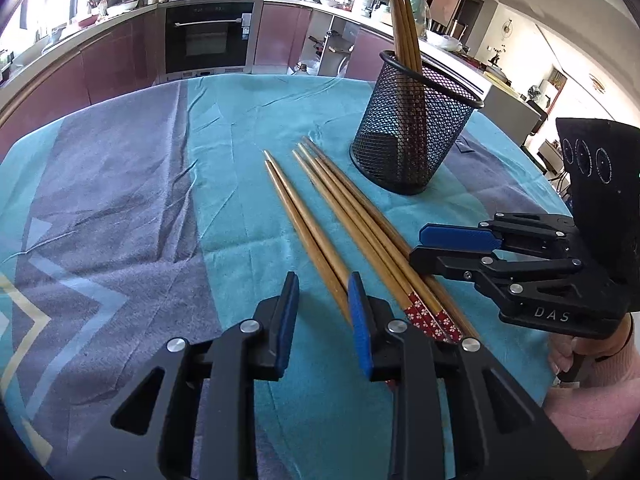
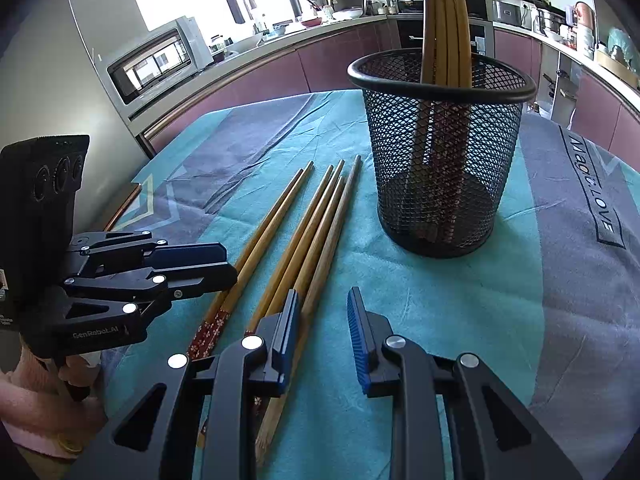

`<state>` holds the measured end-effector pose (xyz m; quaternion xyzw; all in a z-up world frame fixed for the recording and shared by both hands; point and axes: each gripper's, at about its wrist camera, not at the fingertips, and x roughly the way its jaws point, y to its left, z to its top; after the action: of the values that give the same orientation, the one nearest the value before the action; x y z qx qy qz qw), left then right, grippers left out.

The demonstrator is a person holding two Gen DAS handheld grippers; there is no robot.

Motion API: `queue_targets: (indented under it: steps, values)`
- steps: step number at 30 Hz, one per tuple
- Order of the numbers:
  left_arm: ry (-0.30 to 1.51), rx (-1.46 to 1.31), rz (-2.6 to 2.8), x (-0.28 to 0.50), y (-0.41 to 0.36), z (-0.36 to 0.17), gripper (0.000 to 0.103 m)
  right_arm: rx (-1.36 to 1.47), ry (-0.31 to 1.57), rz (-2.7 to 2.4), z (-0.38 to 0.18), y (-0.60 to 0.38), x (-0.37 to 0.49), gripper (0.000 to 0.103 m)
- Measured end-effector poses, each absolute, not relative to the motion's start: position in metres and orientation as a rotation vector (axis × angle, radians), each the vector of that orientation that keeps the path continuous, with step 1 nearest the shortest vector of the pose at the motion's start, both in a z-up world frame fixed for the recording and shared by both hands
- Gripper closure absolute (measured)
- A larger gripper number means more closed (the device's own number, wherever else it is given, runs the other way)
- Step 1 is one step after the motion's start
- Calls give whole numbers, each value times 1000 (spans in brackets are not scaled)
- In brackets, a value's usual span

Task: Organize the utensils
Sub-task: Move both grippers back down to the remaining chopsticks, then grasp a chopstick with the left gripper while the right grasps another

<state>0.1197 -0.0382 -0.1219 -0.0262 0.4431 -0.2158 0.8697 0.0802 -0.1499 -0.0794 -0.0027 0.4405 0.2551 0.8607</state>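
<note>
Several wooden chopsticks (image 1: 352,216) lie loose on the teal cloth, some with red flowered ends (image 1: 428,318). A black mesh cup (image 1: 412,128) stands behind them with several chopsticks (image 1: 404,20) upright in it. My left gripper (image 1: 323,312) is open at the near ends of the left pair (image 1: 304,224). The sticks run under its right finger and only cloth shows between the pads. My right gripper (image 2: 322,320) is open too, with its left finger over the right-hand bunch (image 2: 320,220) and bare cloth in the gap. The cup (image 2: 440,152) stands just ahead of it.
The table wears a teal and grey cloth (image 1: 120,200) with creases. From the side, the right gripper (image 1: 418,244) and the left gripper (image 2: 232,262) flank the chopsticks. A hand in a pink sleeve (image 1: 592,380) holds the right one. Kitchen cabinets and an oven (image 1: 208,36) stand beyond the table's far edge.
</note>
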Motion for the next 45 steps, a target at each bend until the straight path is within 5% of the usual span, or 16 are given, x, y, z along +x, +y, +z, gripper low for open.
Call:
queue_targets:
  steps: [13,23,31,45]
  values:
    - [936,3,-382,133,-42,-121,76,-99,900,491,-80,-136,87,80]
    - [927,38,-316,144,-51,-121,87,-128,890,474,-80,-122,108,80]
    - [927,23,-295,148,-52,-122,90,-74,898,463,-81,-128,115,94]
    - [920,-60,-276,144,-39,-117,95,11,903,493,-75,-143,110,98]
